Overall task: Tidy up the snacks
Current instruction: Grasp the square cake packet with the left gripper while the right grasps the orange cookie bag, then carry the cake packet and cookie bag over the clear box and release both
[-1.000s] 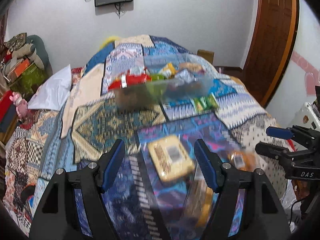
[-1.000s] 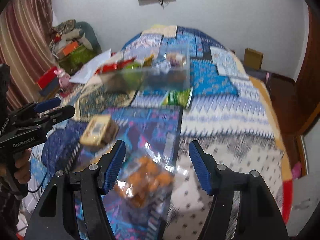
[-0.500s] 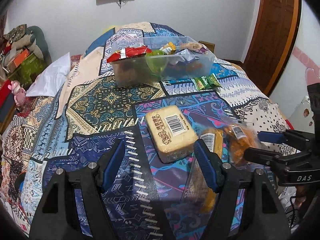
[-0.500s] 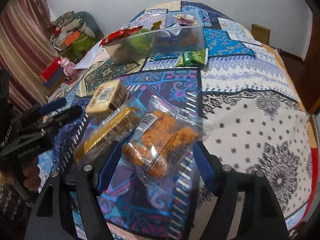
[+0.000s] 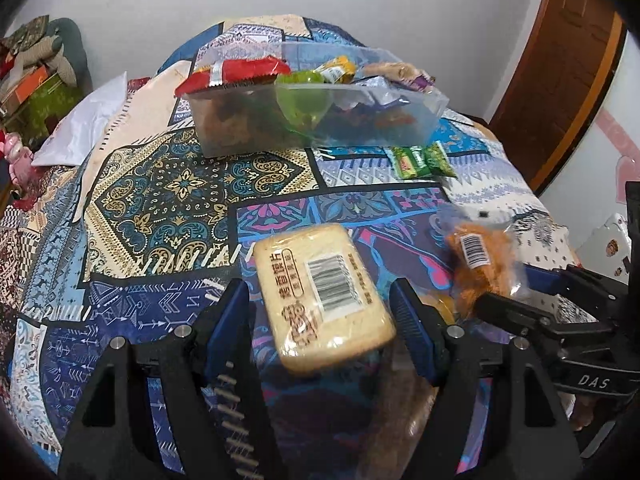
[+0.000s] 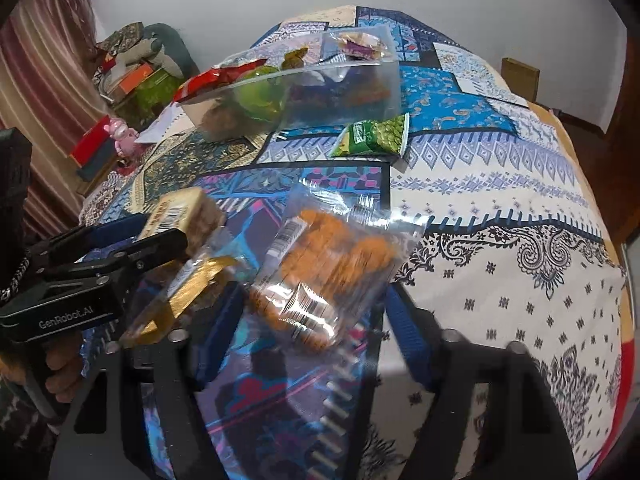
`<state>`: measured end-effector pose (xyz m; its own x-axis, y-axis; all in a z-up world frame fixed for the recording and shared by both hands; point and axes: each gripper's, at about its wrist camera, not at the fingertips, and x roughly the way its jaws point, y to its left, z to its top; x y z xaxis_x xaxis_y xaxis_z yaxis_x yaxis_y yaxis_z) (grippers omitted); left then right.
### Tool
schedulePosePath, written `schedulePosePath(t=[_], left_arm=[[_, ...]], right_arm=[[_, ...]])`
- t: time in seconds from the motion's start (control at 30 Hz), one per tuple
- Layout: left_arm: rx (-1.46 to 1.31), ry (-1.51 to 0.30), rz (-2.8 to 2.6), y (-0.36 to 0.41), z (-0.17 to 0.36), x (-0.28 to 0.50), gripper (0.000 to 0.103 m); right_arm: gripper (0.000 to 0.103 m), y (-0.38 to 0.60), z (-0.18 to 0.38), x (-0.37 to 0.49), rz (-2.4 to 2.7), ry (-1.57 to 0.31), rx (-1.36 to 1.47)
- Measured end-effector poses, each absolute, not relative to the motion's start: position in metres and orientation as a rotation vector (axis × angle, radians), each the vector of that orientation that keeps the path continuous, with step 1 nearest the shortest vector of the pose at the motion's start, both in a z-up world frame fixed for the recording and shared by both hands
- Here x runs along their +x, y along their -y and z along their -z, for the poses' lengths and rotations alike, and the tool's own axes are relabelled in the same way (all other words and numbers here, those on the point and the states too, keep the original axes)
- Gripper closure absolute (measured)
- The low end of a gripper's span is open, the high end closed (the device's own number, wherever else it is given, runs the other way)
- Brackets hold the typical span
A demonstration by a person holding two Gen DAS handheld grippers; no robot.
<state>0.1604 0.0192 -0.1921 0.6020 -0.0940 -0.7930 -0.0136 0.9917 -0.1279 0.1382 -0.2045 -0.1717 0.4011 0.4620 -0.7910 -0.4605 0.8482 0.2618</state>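
1. My left gripper [image 5: 320,316] has its jaws spread on either side of the toast-slice pack [image 5: 322,300], the pale block with the barcode on top. They sit just beside its long edges, and I cannot tell whether either pad touches the wrapper yet.

2. My right gripper [image 6: 308,312] is likewise wide apart, straddling the clear bag of orange snacks [image 6: 324,268]. The near end of the bag lies between the pads; nothing is pinched as far as I can tell.

3. Between these two packs lies a gold-wrapped packet [image 6: 188,296] under clear film, nearest to me on the patterned bedspread [image 6: 520,216].

4. Farther off, toward the wall, stands the clear plastic bin [image 5: 316,120], already loaded: a red bag [image 5: 236,74] hangs over its left rim, a green packet [image 5: 306,100] shows in the middle, and several small wrapped items are piled on the right.

5. A green peas pouch [image 6: 376,138] lies on the bedspread just beside the bin's near right corner, outside it.

6. My judgement: the sorting is well along, but four packs remain loose. Two are lined up for grasping now; the gold one and the green pouch have no gripper on them.
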Motion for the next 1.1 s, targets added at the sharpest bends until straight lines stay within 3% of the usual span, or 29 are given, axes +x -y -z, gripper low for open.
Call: schedulePosePath(t=[0.07, 0.13, 0.4, 0.7, 1.1], left_arm=[[-0.139, -0.929, 0.039, -0.021, 0.196, 0.165, 0.031], [-0.161, -0.935, 0.043, -0.024, 0.2, 0.168, 0.032], [-0.133, -0.893, 0.035, -0.022, 0.196, 0.161, 0.048], [-0.159, -0.84, 0.011, -0.037, 0.175, 0.157, 0.049], [-0.172, -0.701, -0.003, -0.056, 0.105, 0.177, 0.049]], right_arm=[[0.046, 0.206, 0.174, 0.144, -0.604, -1.011, 0.021], [0.058, 0.207, 0.175, 0.147, -0.608, -1.008, 0.035], [0.062, 0.212, 0.171, 0.15, -0.593, -0.975, 0.05], [0.063, 0.22, 0.148, 0.149, -0.591, -0.914, 0.059], [0.063, 0.202, 0.096, 0.176, -0.616, -0.79, 0.054]])
